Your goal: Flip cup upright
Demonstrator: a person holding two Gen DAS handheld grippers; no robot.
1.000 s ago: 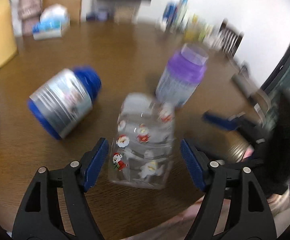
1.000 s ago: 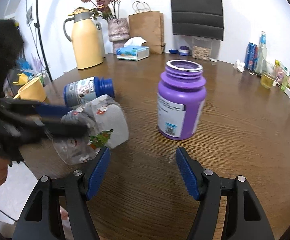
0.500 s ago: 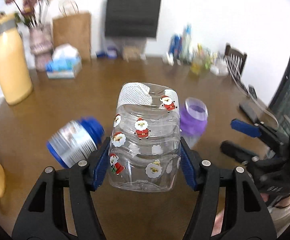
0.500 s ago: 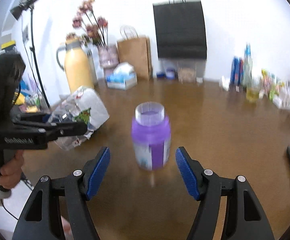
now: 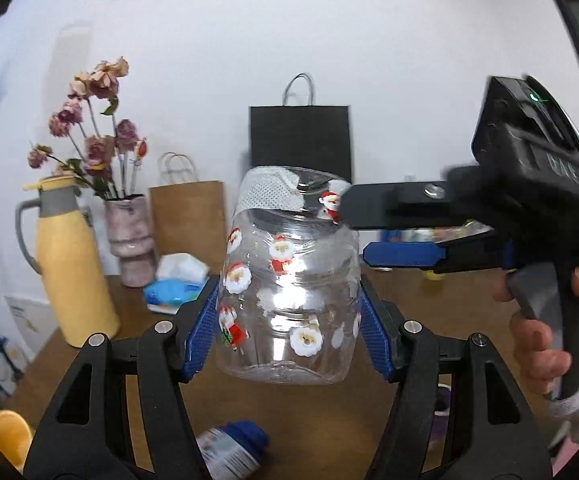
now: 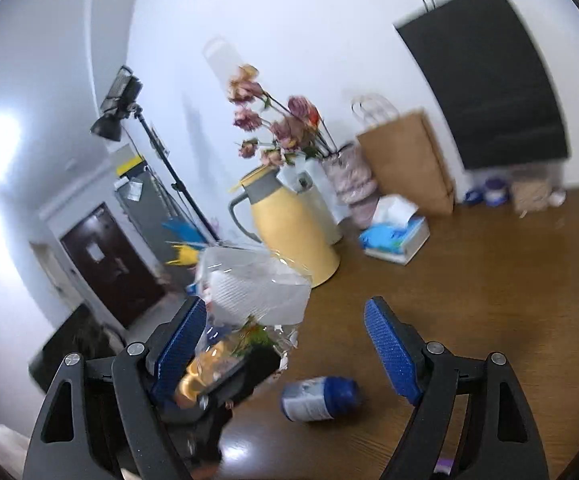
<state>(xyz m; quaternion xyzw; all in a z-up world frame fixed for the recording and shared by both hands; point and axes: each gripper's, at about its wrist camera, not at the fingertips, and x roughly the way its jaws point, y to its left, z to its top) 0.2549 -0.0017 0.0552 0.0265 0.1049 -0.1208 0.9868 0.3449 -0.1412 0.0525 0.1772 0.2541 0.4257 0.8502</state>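
A clear plastic cup (image 5: 289,292) printed with Santa figures is clamped between the blue pads of my left gripper (image 5: 289,332) and held in the air above the wooden table (image 5: 329,432). My right gripper (image 5: 353,232) comes in from the right at the cup's far end, jaws apart, one finger (image 5: 393,200) above and one blue-padded finger (image 5: 401,255) below. In the right wrist view the cup (image 6: 257,292) sits between the spread fingers of my right gripper (image 6: 285,344), near the left pad; whether it touches cannot be told.
A blue-capped jar (image 6: 317,398) lies on its side on the table below. A yellow jug (image 5: 69,272), a vase of dried flowers (image 5: 129,232), a tissue box (image 5: 175,288), a brown paper bag (image 5: 187,220) and a black bag (image 5: 299,140) stand at the back.
My left gripper has lifted the cup higher and tilted up, so the wall now fills the view. My right gripper has swung up and left to the cup's far end.
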